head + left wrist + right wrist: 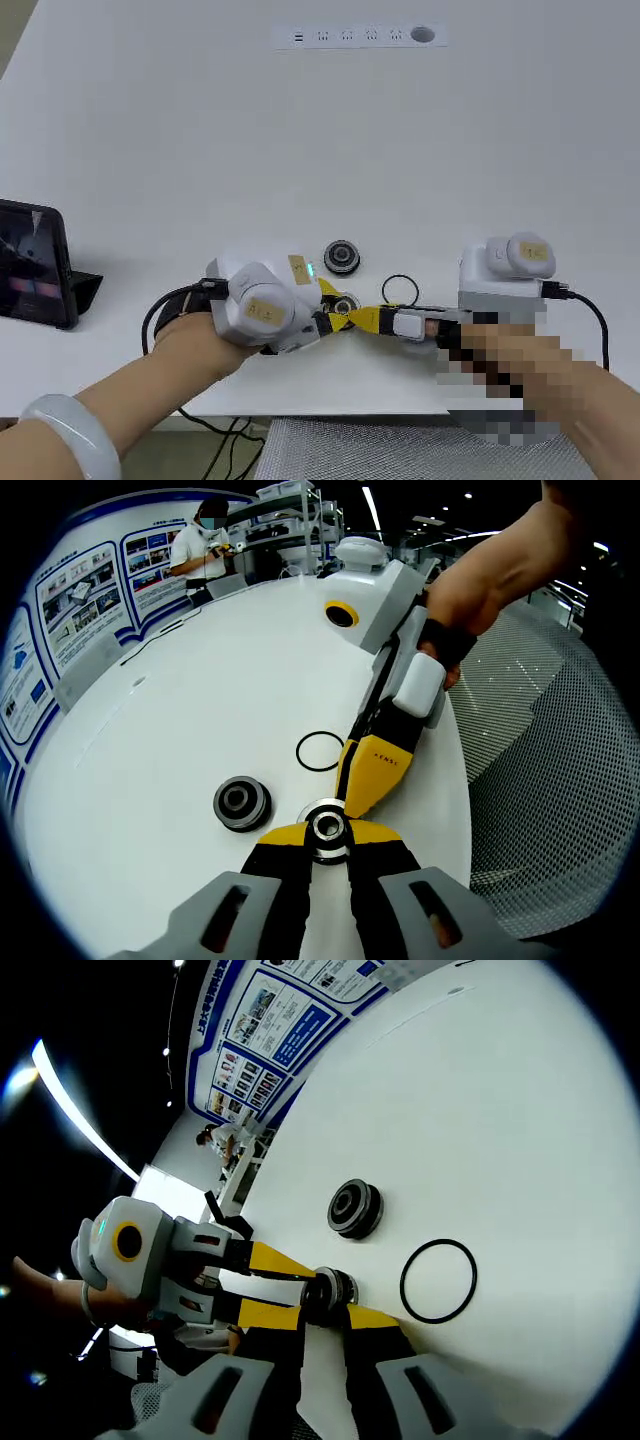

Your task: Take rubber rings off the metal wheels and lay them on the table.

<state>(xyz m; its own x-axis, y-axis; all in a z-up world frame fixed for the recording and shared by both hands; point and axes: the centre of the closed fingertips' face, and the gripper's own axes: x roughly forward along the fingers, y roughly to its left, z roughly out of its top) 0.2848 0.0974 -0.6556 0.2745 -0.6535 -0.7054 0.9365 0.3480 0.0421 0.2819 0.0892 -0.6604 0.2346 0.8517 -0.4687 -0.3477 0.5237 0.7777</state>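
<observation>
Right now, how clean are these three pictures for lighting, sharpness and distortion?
Head view: even light, soft shadows on the white table, sharp. Left gripper view: fisheye curves the table edge; held wheel sharp. Right gripper view: rolled, bright ceiling-light streak at left; loose ring crisp.

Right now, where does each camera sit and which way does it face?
Head view: on the headset, facing down at the table; left arm and right arm show.
Left gripper view: on the left hand-held gripper, facing the wheel it clamps; the right hand shows.
Right gripper view: on the right hand-held gripper, facing the left one.
Both gripper views share the wheel, loose ring, spare wheel.
</observation>
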